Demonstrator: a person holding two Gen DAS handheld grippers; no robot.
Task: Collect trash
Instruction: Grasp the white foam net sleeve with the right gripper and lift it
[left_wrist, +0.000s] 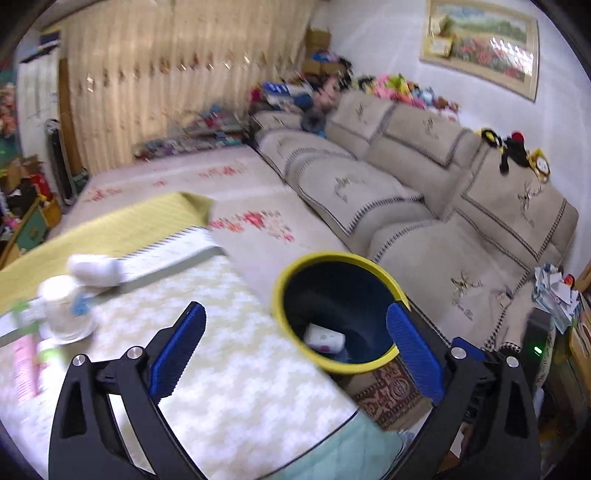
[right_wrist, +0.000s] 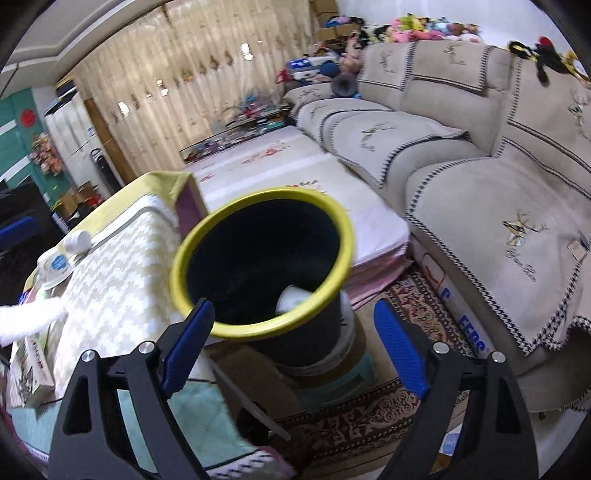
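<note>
Both grippers hang over the near end of the desk (left_wrist: 236, 369), each with its blue jaws spread wide and nothing between them. The left gripper (left_wrist: 295, 354) looks over the desk's patterned white cloth toward the bin (left_wrist: 334, 363); the right gripper (right_wrist: 293, 349) is almost over the bin (right_wrist: 258, 328), just off its near rim.

The bin is dark with a yellow rim and stands beside the desk's edge, raised on a small stool (right_wrist: 332, 384) over a patterned rug (right_wrist: 369, 432). In its bottom lies a white cup (left_wrist: 324, 338) with a small printed mark, tipped on its side; from the right it shows only as a pale round shape (right_wrist: 293, 299) against the near wall.

Left of the bin, on the desk, a paper cup (left_wrist: 64, 310) stands upside down, with a crumpled white wad (left_wrist: 96, 271) just beyond it; both are blurred. Beyond the bin a floral mattress (left_wrist: 258, 221) lies on the floor, and to the right of it runs a beige sofa (left_wrist: 424, 184), with toys (left_wrist: 406, 88) piled on its back.
</note>
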